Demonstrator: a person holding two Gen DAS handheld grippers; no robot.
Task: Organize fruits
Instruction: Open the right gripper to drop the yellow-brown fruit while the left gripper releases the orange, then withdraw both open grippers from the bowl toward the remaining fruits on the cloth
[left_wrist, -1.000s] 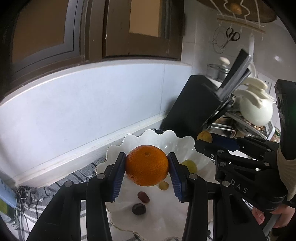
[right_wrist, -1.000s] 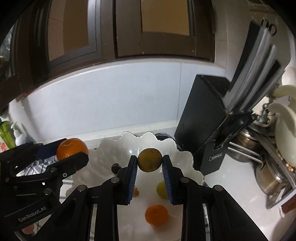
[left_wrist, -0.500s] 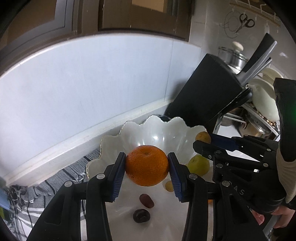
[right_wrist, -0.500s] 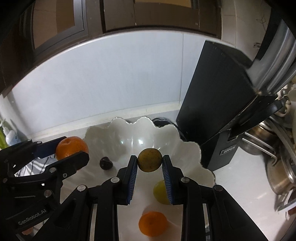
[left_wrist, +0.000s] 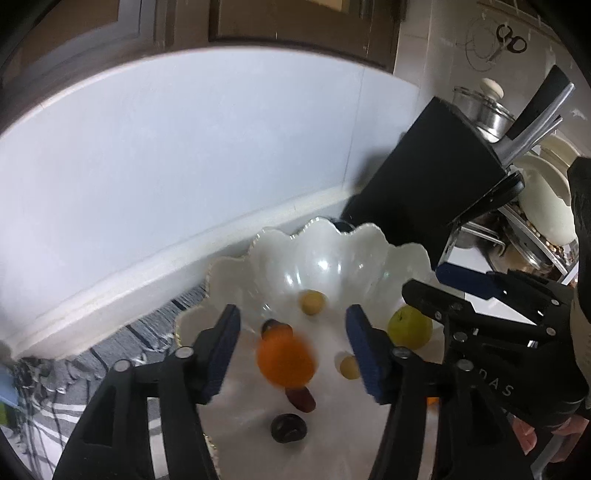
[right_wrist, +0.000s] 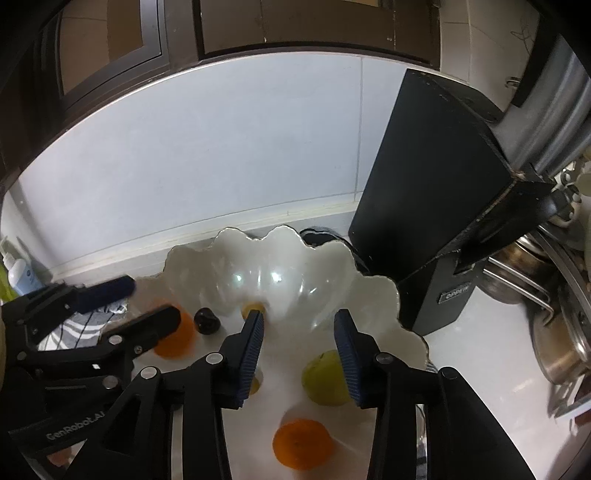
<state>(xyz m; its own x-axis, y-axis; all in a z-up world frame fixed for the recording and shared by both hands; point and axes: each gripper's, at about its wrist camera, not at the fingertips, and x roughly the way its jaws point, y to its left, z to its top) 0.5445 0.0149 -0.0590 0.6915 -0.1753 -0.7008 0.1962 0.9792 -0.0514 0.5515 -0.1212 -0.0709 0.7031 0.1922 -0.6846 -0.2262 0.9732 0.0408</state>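
My left gripper (left_wrist: 291, 317) hangs over the white scalloped bowl (left_wrist: 369, 236), its jaws opening. The orange (left_wrist: 286, 358) drops between them, blurred and touched by neither pad. My right gripper (right_wrist: 299, 319) is over the same bowl (right_wrist: 280, 234) with its jaws opening and nothing between them. The small yellowish fruit (right_wrist: 253, 307) lies on the bowl floor beside its left fingertip. A green fruit (right_wrist: 325, 374), another orange (right_wrist: 301, 443) and a dark plum (right_wrist: 207, 321) lie in the bowl. Each view shows the other gripper (left_wrist: 426, 280) (right_wrist: 147, 301) at its side.
A black knife block (right_wrist: 424, 184) stands just right of the bowl, with pots and white dishes (left_wrist: 543, 206) behind it. A pale tiled wall (left_wrist: 184, 166) runs close behind the bowl. A striped cloth (left_wrist: 122, 347) lies under the bowl's left side.
Both grippers have opened. The orange has left the left pads and is falling into the bowl. The yellowish fruit has left the right pads and lies in the bowl.
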